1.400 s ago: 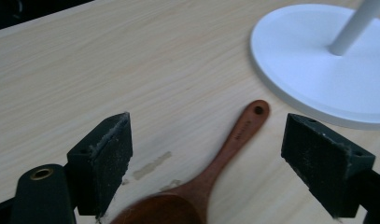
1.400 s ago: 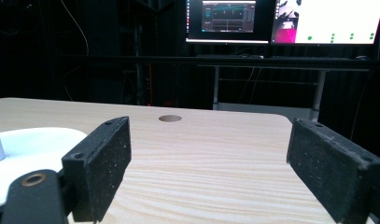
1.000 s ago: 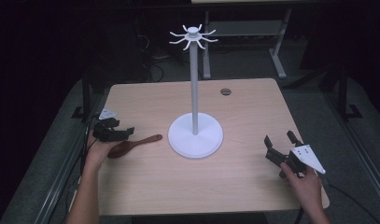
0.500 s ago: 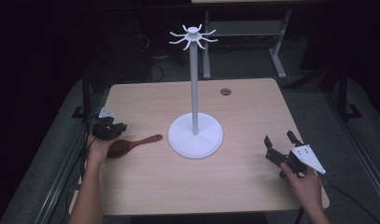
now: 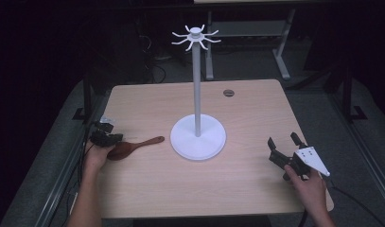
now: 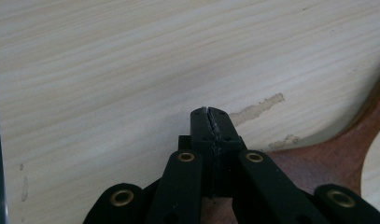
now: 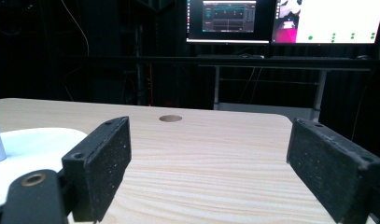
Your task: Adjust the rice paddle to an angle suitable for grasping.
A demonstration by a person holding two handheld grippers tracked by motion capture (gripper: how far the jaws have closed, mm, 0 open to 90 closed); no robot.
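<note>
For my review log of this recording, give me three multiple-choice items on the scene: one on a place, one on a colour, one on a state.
1. Where does the spoon lie?
A. On the table, left of the stand's base
B. On the table, right of the stand's base
C. Hung on the stand's top

2. What colour is the stand?
A. Black
B. White
C. Red

3. How do the right gripper's jaws stand?
A. Shut on the spoon
B. Shut with nothing between them
C. Open with nothing between them

Answers:
1 A: the high view shows the spoon flat on the table, left of the round base.
2 B: the stand is white from base to hooks.
3 C: the right gripper has its pads wide apart, with bare table between them.
</note>
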